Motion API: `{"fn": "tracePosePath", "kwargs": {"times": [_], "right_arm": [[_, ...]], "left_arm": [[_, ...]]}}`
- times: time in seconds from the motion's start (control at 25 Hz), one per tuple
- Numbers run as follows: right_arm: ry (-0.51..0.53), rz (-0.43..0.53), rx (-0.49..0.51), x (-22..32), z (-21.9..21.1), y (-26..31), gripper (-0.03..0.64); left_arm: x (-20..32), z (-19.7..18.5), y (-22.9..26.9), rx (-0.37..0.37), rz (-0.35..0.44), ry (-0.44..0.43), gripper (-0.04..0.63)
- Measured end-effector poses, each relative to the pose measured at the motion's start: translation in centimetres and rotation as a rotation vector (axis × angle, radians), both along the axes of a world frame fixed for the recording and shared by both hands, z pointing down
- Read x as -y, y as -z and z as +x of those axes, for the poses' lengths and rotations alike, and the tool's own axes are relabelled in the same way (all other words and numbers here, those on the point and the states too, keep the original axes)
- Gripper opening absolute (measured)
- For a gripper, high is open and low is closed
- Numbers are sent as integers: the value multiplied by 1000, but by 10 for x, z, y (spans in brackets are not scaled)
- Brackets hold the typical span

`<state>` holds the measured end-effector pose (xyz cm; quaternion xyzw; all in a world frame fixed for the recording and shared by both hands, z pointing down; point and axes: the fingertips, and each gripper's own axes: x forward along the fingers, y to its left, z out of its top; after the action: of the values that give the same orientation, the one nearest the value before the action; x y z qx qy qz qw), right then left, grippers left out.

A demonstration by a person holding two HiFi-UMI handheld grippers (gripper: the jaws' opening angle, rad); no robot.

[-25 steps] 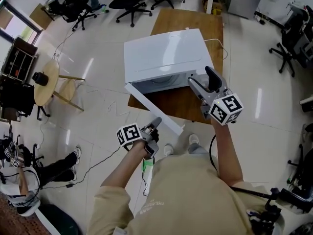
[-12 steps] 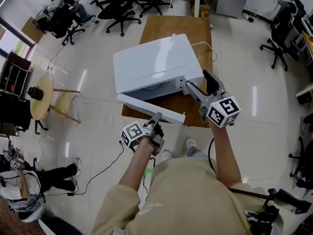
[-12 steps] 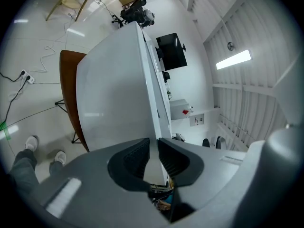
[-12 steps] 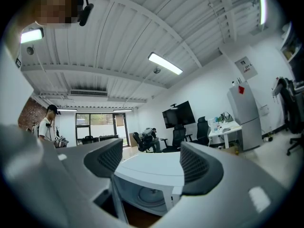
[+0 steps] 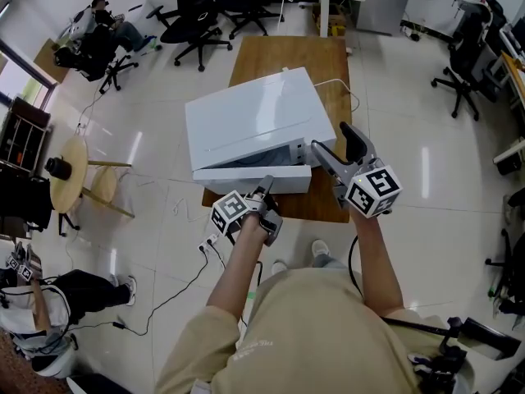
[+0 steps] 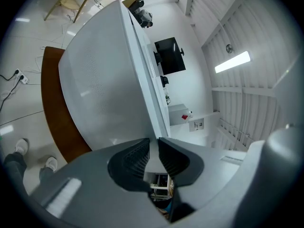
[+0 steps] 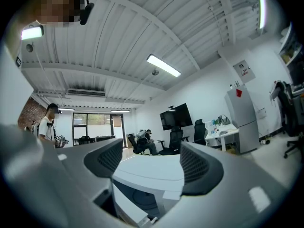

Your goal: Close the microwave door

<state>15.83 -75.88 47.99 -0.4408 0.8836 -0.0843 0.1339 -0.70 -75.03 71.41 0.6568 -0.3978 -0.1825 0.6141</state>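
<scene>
— Where is the microwave door (image 5: 250,179) pointing?
— It's facing the person (image 5: 320,335), nearly flush, long axis running left-right, atop the wooden bench (image 5: 287,56). The left hand-held gripper (image 5: 267,192), clenched, is touching it; the right hand-held gripper (image 5: 330,136) is hovering released beside. Office chairs (image 5: 197,11) are standing behind.

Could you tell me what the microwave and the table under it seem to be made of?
Microwave: likely white painted sheet metal, glossy; light reflects off its top. Table: wood or wood-look laminate, judging by its warm brown, fairly matte surface.
</scene>
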Motion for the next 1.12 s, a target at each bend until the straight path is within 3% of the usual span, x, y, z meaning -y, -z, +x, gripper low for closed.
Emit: {"fn": "tracePosePath", "kwargs": {"times": [0.44, 0.6, 0.76, 0.92, 1.0, 1.12], "right_arm": [[-43, 19, -15, 4, 25, 2, 365], [-59, 30, -22, -2, 15, -15, 365], [-48, 27, -7, -5, 19, -11, 365], [-16, 34, -8, -28, -24, -10, 365], [7, 34, -14, -42, -47, -10, 365], [37, 34, -29, -59, -76, -12, 365]], "left_arm": [[42, 5, 1, 28, 18, 86, 67], [43, -12, -16, -11, 42, 107, 67], [43, -2, -14, 48, 15, 111, 72], [24, -21, -9, 112, 130, 60, 67], [5, -38, -3, 177, 178, 43, 3], [-23, -67, 22, 252, 304, 26, 37]]}}
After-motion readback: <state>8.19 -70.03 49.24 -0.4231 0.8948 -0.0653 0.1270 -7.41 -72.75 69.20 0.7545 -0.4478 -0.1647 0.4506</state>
